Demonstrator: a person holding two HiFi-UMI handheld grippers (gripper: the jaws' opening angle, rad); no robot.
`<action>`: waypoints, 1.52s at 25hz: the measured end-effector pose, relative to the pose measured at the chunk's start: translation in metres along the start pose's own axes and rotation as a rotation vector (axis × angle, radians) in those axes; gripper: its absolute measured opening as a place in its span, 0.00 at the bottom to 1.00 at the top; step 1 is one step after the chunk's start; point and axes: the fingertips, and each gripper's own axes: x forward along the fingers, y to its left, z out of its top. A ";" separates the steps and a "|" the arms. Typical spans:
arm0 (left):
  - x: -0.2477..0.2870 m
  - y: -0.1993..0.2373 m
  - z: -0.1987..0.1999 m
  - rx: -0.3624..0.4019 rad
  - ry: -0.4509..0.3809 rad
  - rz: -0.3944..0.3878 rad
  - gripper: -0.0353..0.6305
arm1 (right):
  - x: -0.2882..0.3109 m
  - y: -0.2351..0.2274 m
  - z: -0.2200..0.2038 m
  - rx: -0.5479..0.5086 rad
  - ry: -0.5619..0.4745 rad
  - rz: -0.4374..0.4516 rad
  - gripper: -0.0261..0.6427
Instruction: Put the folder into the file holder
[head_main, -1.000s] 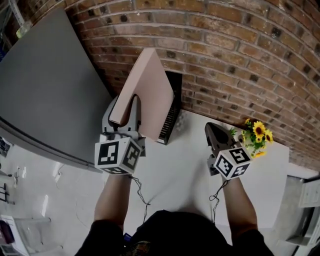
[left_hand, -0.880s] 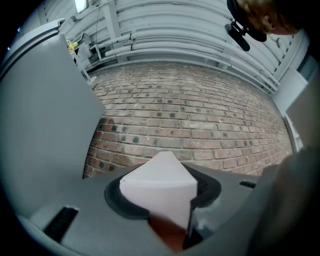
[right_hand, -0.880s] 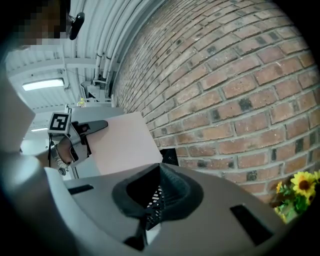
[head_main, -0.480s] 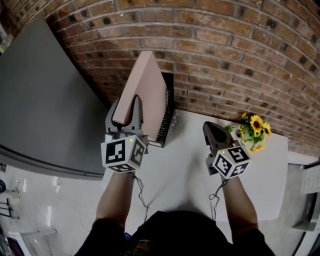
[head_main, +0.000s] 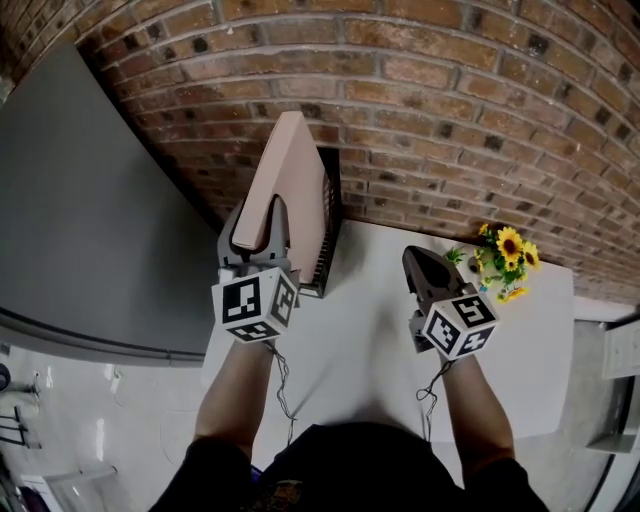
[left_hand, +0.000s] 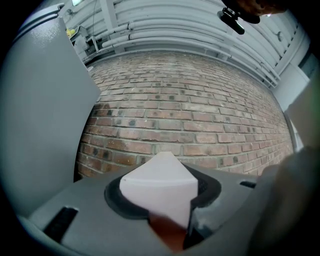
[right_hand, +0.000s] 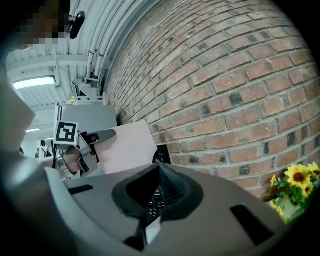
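Note:
A pale pink folder (head_main: 290, 185) stands tilted on edge in the head view, leaning toward the brick wall. My left gripper (head_main: 256, 232) is shut on its lower near corner; in the left gripper view the folder (left_hand: 159, 184) fills the gap between the jaws. The black mesh file holder (head_main: 327, 235) stands on the white table (head_main: 370, 340) against the wall, just right of the folder and partly hidden behind it. My right gripper (head_main: 422, 266) hovers shut and empty over the table to the holder's right; its view shows the file holder (right_hand: 159, 156) and the folder (right_hand: 127, 147).
A large grey panel (head_main: 90, 220) slopes along the left side, close to my left gripper. The brick wall (head_main: 450, 90) runs straight behind the holder. A small bunch of sunflowers (head_main: 506, 262) stands at the table's back right, near my right gripper.
The left gripper and the folder have shifted slightly right, closer over the file holder, as the head view moved. The right gripper has stayed almost in place, still shut.

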 end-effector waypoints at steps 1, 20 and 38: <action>0.001 0.000 -0.004 0.001 0.005 0.003 0.32 | 0.000 0.000 0.000 0.000 0.000 0.000 0.04; 0.019 -0.005 -0.103 0.045 0.141 0.029 0.32 | -0.008 -0.009 -0.012 0.017 0.026 -0.027 0.04; 0.015 -0.007 -0.083 0.123 0.096 -0.031 0.40 | -0.018 -0.001 -0.002 0.004 0.004 0.025 0.04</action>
